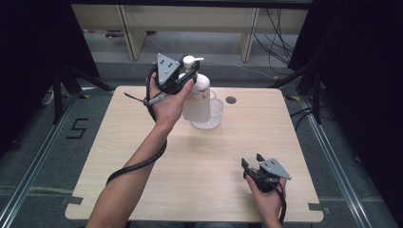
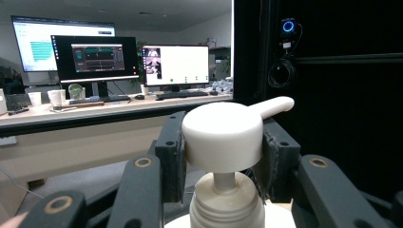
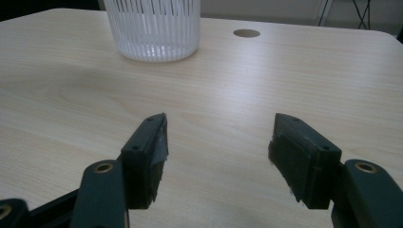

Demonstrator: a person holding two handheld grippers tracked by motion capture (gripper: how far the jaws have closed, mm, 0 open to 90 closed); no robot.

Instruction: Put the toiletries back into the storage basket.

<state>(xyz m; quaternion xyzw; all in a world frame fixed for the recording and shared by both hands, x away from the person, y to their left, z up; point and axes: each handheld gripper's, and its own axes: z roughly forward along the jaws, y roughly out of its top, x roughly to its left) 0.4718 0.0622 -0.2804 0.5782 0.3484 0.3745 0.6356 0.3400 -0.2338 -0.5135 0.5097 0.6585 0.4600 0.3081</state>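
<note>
Table (image 1: 199, 156) bears a ribbed cup (image 1: 212, 112) at its far side; the pump bottle (image 1: 197, 97) hangs over it, left gripper (image 1: 187, 71) clamped on the pump head. Lowering or dispensing into the cup seems next. Right gripper (image 1: 252, 162) rests nearby, jaws apart, empty.

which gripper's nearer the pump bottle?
Left. The left gripper is clamped on the pump bottle at its pump head; the right gripper sits open, low near the table's front edge.

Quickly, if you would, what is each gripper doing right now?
Left gripper: shut on the pump head of the white pump bottle.
Right gripper: open, holding nothing, above the table.
</note>
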